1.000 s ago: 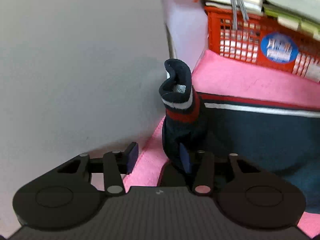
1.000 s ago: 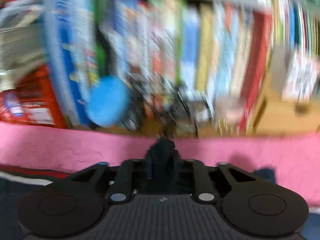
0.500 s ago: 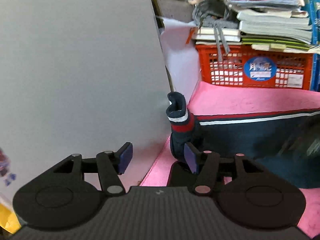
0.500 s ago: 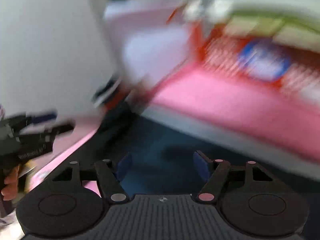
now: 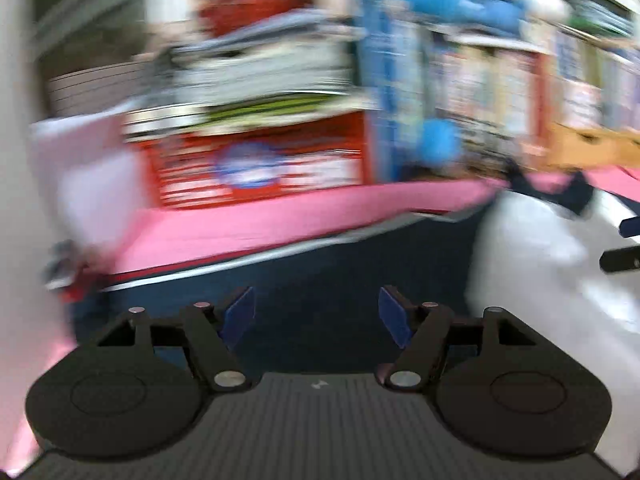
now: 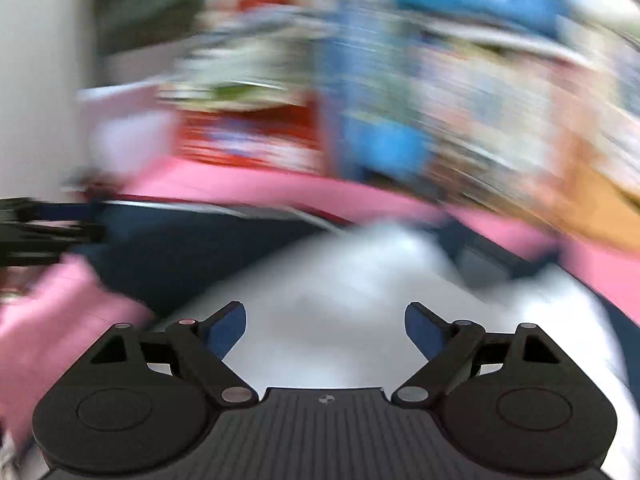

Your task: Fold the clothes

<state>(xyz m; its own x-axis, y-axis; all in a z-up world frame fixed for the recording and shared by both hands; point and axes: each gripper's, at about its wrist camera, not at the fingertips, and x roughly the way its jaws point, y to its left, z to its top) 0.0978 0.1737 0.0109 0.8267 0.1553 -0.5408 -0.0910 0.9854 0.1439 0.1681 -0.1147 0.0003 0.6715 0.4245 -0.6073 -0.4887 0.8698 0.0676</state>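
Note:
A navy garment (image 5: 320, 264) with a red and white stripe along one edge lies on the pink cloth (image 5: 280, 216). A white part of the garment (image 5: 532, 264) lies at its right. My left gripper (image 5: 316, 312) is open and empty over the navy part. My right gripper (image 6: 325, 328) is open and empty over the white part (image 6: 340, 280); the navy part (image 6: 180, 248) lies to its left. The left gripper's fingers (image 6: 40, 226) show at the left edge of the right wrist view. Both views are motion-blurred.
A red basket (image 5: 256, 164) with stacked books on top stands at the back of the pink cloth. Blue items and shelves of books (image 5: 500, 76) fill the back right. A white panel (image 5: 16, 160) stands at the left. An orange-brown surface (image 5: 592, 148) sits far right.
My left gripper has let go of the navy cuff and swung right over the garment. My right gripper has opened wider and moved over the white part.

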